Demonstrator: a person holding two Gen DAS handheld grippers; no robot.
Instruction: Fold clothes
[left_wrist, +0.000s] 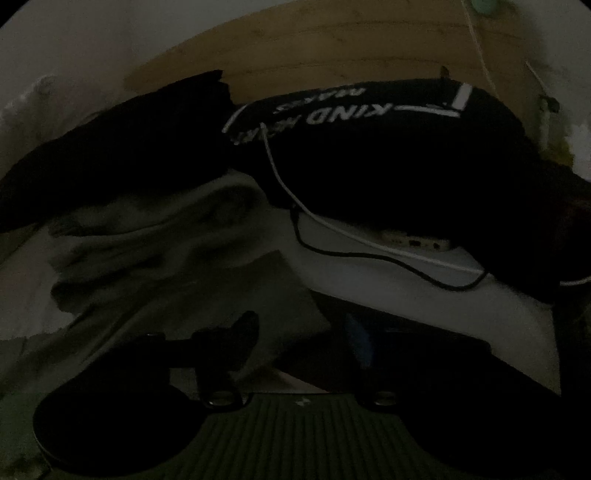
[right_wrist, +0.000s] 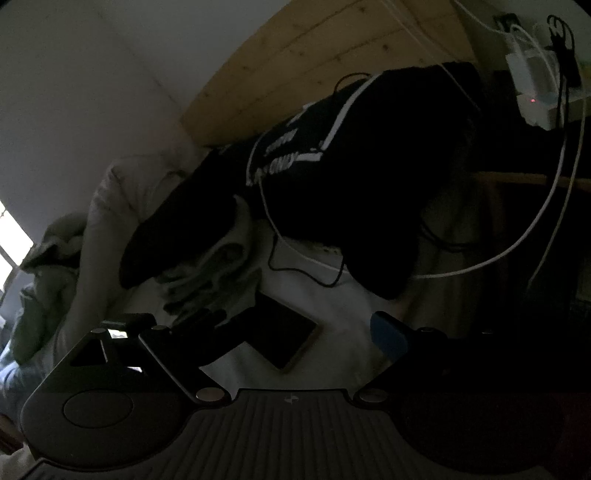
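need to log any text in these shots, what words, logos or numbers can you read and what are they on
"KIND": white print, seen upside down, on the black garment in the left wrist view.
A second word beside "KIND" and the row above it: too blurred to read.
The same print in the right wrist view: unreadable.
A small pale mark on each gripper's ribbed body: a symbol, no letters.

Dark tool (right_wrist: 303, 332), blue-tipped finger (right_wrist: 388, 336)

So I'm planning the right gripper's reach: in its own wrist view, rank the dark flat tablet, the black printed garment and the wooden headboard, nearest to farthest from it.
1. Dark flat tablet: on the sheet just ahead of the right gripper, between its fingers.
2. Black printed garment: heaped further up the bed, centre.
3. Wooden headboard: behind the garment, top.
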